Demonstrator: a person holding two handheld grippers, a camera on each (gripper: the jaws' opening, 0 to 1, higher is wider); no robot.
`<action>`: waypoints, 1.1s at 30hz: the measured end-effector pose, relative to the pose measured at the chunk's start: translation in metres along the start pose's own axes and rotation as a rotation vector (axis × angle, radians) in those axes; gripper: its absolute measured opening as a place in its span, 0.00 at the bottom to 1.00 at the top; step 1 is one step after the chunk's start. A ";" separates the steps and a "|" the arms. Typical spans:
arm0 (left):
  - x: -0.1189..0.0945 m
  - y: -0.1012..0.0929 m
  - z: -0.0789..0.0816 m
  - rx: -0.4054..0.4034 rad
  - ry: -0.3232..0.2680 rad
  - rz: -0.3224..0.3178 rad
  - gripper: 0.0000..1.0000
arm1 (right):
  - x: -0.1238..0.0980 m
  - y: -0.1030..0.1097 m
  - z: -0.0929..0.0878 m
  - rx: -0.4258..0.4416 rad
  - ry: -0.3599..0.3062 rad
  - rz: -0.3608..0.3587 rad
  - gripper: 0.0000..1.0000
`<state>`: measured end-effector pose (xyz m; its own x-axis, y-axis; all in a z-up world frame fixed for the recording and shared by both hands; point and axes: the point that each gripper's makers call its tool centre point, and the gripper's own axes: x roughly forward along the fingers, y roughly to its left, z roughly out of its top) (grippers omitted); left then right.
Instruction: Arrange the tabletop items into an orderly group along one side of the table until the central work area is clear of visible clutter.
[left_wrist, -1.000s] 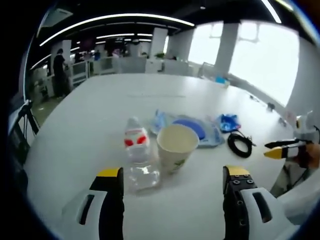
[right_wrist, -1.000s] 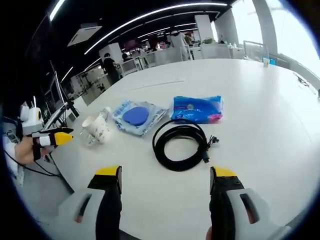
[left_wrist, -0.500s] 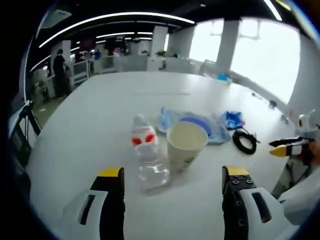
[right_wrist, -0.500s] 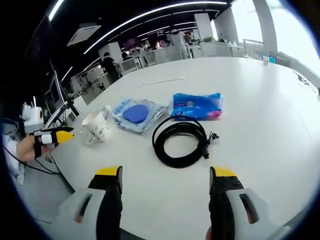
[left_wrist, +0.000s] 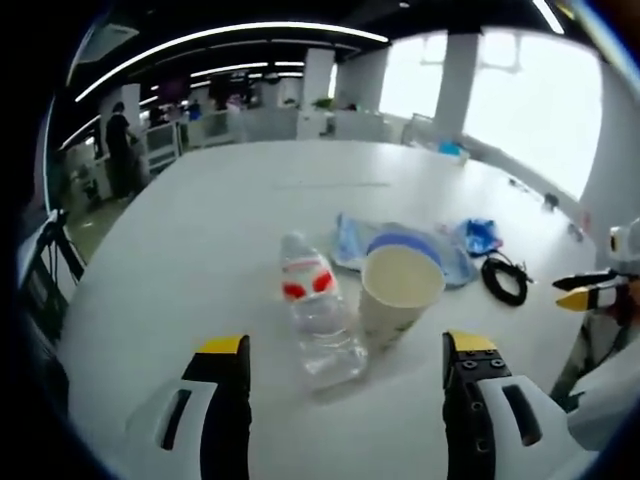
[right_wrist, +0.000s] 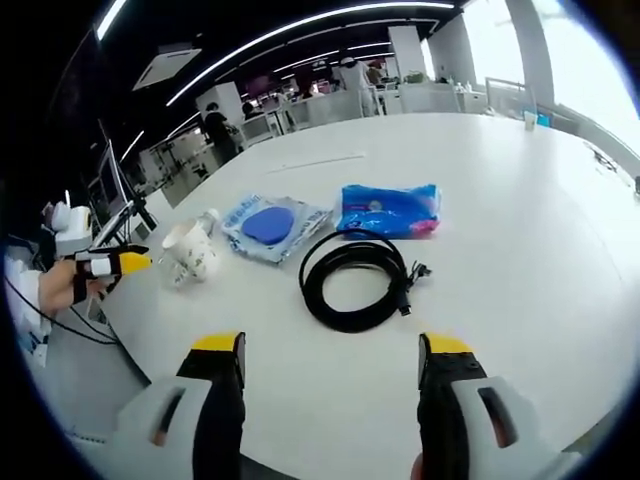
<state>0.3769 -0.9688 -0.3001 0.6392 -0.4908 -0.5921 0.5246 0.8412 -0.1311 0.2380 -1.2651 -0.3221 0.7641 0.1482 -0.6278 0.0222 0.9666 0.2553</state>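
Note:
A clear water bottle (left_wrist: 316, 318) with a red label lies on the white table (left_wrist: 200, 220), just ahead of my open left gripper (left_wrist: 345, 352). Right beside the bottle stands a paper cup (left_wrist: 398, 293). Behind them lie a clear bag holding a blue disc (left_wrist: 400, 245), a blue packet (left_wrist: 480, 236) and a coiled black cable (left_wrist: 506, 279). In the right gripper view the cable (right_wrist: 354, 282) lies ahead of my open right gripper (right_wrist: 331, 352), with the blue packet (right_wrist: 388, 210), the disc bag (right_wrist: 272, 226), the cup (right_wrist: 193, 251) and the bottle (right_wrist: 207, 222) beyond. The left gripper (right_wrist: 112, 264) enters at far left.
The right gripper's yellow-tipped jaws (left_wrist: 595, 293) enter the left gripper view at far right. Chairs and desks stand beyond the table's far edge (right_wrist: 330, 110), with a person (left_wrist: 117, 135) standing at the back. Bare table stretches to the right (right_wrist: 540, 220).
The left gripper's camera has moved closer to the bottle and cup, which now sit larger and lower in its view. The right gripper's view has barely shifted.

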 end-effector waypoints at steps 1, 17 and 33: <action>0.000 0.000 0.000 0.001 0.002 0.000 0.75 | 0.000 0.000 0.000 0.002 0.000 0.000 0.69; 0.008 0.012 0.001 0.016 0.025 0.007 0.73 | 0.006 0.002 -0.012 0.008 0.036 0.002 0.68; 0.023 0.027 0.015 0.023 0.030 0.016 0.71 | 0.012 0.000 -0.011 0.015 0.041 -0.003 0.67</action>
<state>0.4140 -0.9605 -0.3053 0.6305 -0.4704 -0.6174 0.5279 0.8430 -0.1032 0.2402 -1.2605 -0.3379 0.7370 0.1539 -0.6581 0.0346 0.9638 0.2642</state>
